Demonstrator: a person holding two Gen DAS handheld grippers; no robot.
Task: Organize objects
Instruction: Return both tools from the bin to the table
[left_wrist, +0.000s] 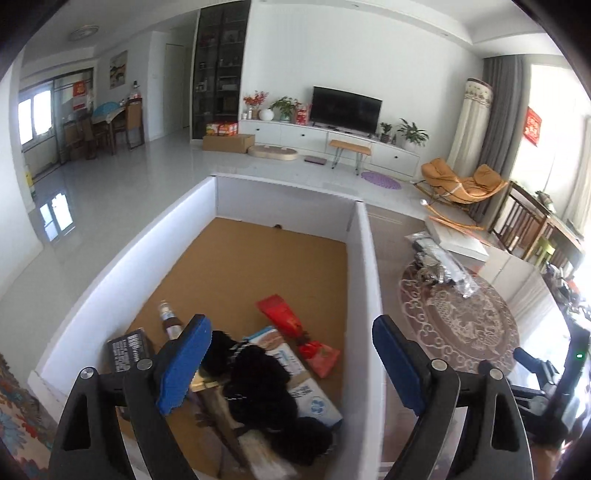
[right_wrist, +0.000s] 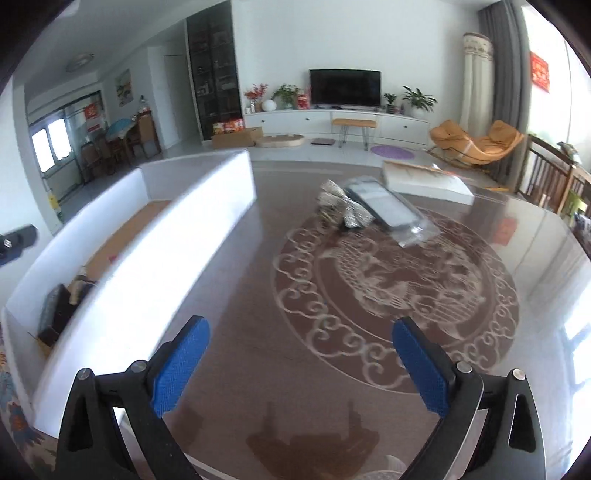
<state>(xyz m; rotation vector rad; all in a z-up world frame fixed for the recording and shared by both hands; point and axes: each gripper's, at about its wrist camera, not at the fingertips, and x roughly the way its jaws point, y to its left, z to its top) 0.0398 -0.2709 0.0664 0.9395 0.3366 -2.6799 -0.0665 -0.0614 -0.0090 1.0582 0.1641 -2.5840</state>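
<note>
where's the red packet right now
In the left wrist view the red packet lies on the brown floor of the white box, right of the small bottle and just beyond the black fluffy thing.

bright daylight, R window | glare on table | fisheye warp | maybe motion blur
</note>
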